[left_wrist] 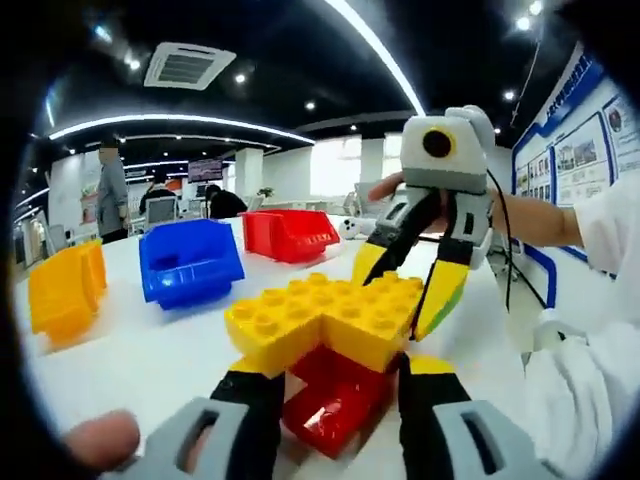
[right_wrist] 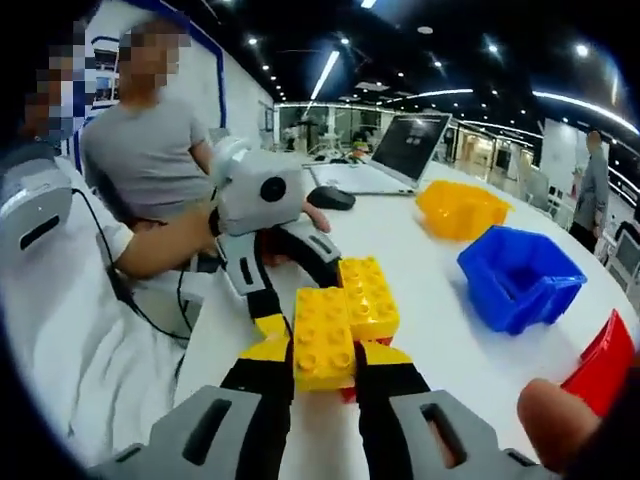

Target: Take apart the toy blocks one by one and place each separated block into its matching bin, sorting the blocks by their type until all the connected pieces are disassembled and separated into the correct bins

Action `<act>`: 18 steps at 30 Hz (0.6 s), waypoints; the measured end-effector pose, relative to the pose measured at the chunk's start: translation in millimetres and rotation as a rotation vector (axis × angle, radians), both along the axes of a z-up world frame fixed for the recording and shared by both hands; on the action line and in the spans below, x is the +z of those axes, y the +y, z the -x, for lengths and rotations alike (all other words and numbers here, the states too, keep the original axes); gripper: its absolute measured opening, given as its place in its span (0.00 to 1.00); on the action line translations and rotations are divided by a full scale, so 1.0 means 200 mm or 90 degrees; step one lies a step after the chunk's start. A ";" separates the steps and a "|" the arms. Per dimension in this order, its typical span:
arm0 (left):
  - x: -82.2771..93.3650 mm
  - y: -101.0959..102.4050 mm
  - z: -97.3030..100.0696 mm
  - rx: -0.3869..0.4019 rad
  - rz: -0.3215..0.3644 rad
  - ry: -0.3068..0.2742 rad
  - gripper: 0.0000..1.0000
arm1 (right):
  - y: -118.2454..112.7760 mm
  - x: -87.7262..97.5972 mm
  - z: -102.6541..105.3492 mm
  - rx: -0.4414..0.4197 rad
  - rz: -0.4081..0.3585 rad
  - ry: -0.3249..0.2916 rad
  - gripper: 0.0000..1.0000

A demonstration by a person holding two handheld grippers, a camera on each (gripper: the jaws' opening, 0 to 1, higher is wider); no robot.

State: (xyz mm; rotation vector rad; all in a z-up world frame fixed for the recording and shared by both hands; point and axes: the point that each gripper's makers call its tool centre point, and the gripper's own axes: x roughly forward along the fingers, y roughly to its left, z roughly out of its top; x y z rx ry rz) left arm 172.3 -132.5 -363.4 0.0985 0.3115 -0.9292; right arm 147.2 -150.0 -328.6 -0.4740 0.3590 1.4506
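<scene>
A white tabletop (left_wrist: 130, 350) in a bright open office carries the work. Near its edge sits the block cluster: two yellow blocks (left_wrist: 325, 320) joined over a red block (left_wrist: 335, 400). The left gripper (left_wrist: 335, 400) has its jaws closed on the red block; the right gripper (right_wrist: 325, 365) clamps one yellow block from the opposite side. This looks like the pull-apart step. Next, the yellow piece must be pried free and carried to the yellow bin (left_wrist: 65, 290), beside the blue bin (left_wrist: 190, 262) and red bin (left_wrist: 290, 233).

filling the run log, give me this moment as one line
stage: pulling apart | left gripper: shut on red block | right gripper: shut on yellow blocks | bins: yellow bin, blue bin, red bin
</scene>
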 end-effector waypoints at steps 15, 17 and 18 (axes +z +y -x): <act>-0.03 -0.01 0.03 0.000 -0.018 0.003 0.46 | -0.05 0.06 0.01 0.023 -0.020 -0.098 0.25; -0.03 0.00 0.03 0.005 -0.026 -0.003 0.46 | -0.06 0.11 -0.02 0.003 -0.048 -0.069 0.25; -0.03 0.00 0.03 0.007 -0.027 -0.003 0.47 | -0.06 0.14 -0.04 -0.005 -0.054 -0.064 0.25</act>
